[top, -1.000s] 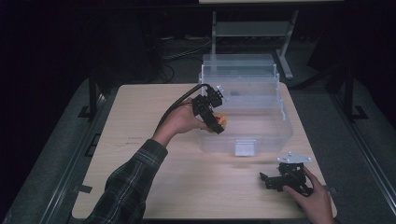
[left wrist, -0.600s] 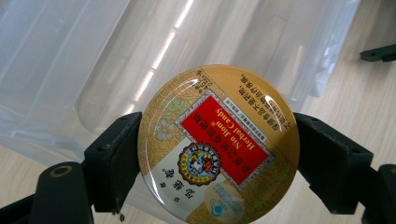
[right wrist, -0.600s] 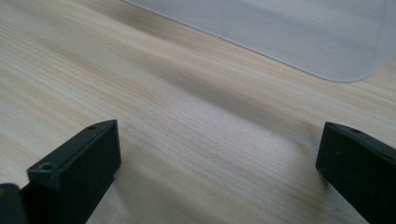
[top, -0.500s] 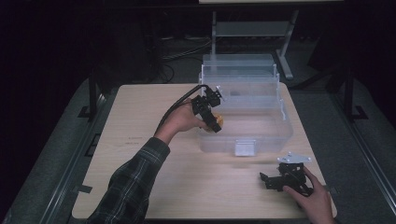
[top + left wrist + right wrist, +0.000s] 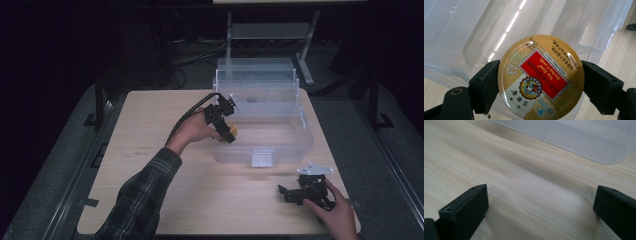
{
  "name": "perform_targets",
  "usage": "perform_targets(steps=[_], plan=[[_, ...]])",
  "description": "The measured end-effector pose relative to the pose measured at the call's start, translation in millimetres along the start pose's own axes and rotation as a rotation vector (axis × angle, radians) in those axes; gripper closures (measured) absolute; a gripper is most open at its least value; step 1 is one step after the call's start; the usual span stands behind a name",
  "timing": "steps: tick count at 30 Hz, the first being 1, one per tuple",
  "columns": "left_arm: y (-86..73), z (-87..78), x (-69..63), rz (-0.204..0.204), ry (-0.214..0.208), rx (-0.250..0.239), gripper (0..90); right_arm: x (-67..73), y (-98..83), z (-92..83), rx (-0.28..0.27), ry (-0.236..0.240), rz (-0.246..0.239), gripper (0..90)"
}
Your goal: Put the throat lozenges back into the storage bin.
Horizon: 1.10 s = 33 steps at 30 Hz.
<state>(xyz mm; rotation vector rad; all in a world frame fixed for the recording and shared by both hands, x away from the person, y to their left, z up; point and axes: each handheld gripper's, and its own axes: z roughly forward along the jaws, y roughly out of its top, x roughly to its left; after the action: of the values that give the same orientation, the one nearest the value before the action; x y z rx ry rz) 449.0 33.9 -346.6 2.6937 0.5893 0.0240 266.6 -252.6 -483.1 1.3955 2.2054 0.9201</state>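
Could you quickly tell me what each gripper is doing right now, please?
Left gripper: shut on the round candy tin, at the clear box.
Right gripper: open, empty, over the table.

Pale wooden table (image 5: 150,170), dark surrounding floor (image 5: 60,165)

candy tin (image 5: 541,79) over bin (image 5: 280,145) left rim; bin on table (image 5: 150,145) rear.
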Motion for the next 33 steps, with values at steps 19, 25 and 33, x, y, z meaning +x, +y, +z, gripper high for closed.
perform_targets(steps=[19, 25, 33], plan=[[-2.7, 7.4, 2.3, 0.014, -0.008, 0.011, 19.4, -0.1, 0.0, 0.1, -0.001, 0.0, -0.002, 0.0], [-2.6, 9.0, 1.3, 0.016, -0.006, 0.018, 19.2, -0.1, 0.0, 0.2, -0.001, 0.0, -0.002, 0.0], [-2.1, 10.4, 0.6, 0.023, -0.011, 0.019, 19.0, -0.1, 0.0, 0.1, -0.002, 0.0, -0.002, 0.0]])
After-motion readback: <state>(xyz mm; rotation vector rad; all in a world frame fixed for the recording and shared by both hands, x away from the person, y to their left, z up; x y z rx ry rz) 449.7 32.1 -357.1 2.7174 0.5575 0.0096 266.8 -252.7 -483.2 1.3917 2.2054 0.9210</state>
